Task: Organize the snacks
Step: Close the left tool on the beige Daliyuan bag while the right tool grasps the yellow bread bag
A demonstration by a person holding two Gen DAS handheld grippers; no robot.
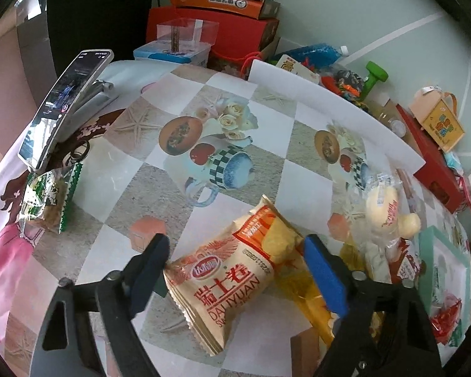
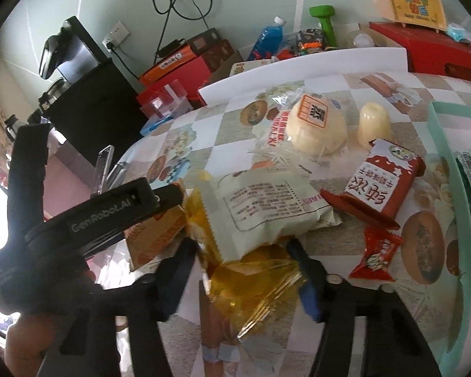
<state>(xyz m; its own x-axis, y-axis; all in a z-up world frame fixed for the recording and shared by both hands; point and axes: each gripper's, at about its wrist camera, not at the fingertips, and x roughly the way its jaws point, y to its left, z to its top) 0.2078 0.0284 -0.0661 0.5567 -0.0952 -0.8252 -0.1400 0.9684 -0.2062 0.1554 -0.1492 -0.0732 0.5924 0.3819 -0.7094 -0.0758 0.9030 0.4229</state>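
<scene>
Both tongs are down among the loose snacks on the bench [image 1: 160,188], each at the start of a pick. The left tongs [image 1: 235,270] stand fairly wide around the beige swiss-roll packet [image 1: 223,276]; its left pad touches the packet's crimped end, while the right pad sits beside the far end, seemingly not yet pressing. The right tongs [image 2: 241,270] are narrower, straddling the yellow wrapper [image 2: 251,282] that lies partly under the pale green packet [image 2: 267,207]; the blur makes it hard to say whether those pads grip the film yet. The teal tray [image 2: 449,163] waits at the right edge of the bench, some packets already inside. The red biscuit pack [image 2: 383,182], small red candy [image 2: 373,254] and bagged bun [image 2: 314,128] remain outside it. Next, each pair must finish closing on its packet, lift clear of the neighbours, and carry it rightward to the tray, probably one at a time to avoid dragging the overlapped green packet
</scene>
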